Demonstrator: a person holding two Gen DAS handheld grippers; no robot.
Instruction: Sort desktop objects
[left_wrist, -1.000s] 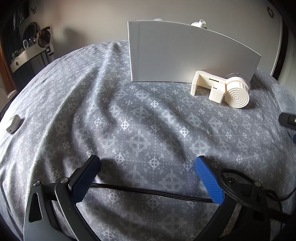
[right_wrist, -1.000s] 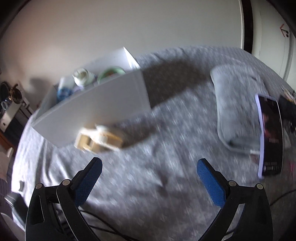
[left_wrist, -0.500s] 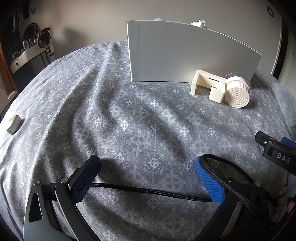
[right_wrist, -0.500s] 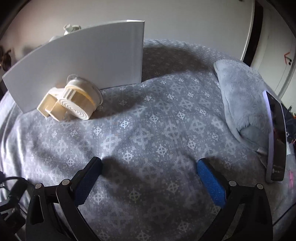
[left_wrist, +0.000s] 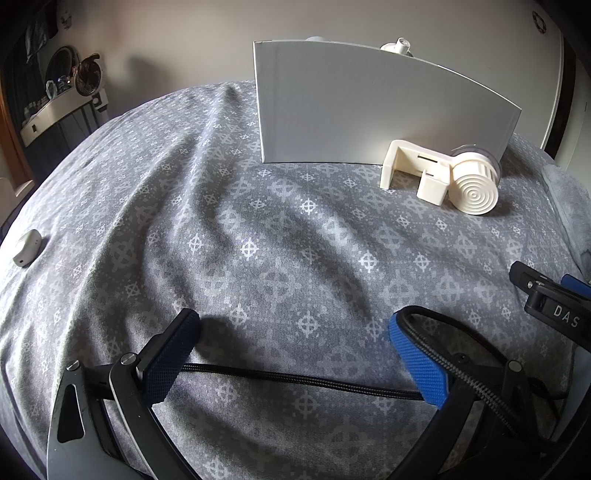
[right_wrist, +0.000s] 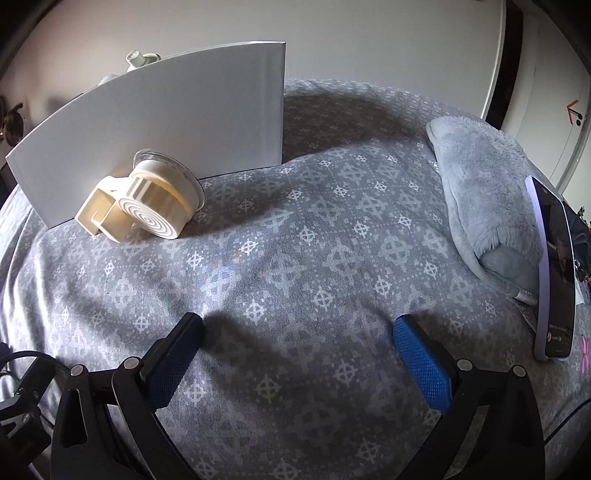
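Observation:
A cream plastic suction-cup holder (left_wrist: 443, 177) lies on the grey patterned cloth against the front of a white box (left_wrist: 369, 110); it also shows in the right wrist view (right_wrist: 147, 206) beside the box (right_wrist: 166, 129). Bottle tops (left_wrist: 397, 46) stick up from inside the box. My left gripper (left_wrist: 295, 354) is open and empty, low over the cloth, well short of the holder. My right gripper (right_wrist: 299, 350) is open and empty, to the right of the holder. Its black frame (left_wrist: 554, 310) shows at the right edge of the left wrist view.
A small white case (left_wrist: 26, 247) lies at the far left. A grey fluffy pouch (right_wrist: 484, 192) and a phone (right_wrist: 557, 273) lie at the right. A black braided cable (left_wrist: 295, 380) runs under the left gripper.
The right gripper has swung down from high above to low over the cloth and come in beside the left gripper. The left gripper has hardly moved.

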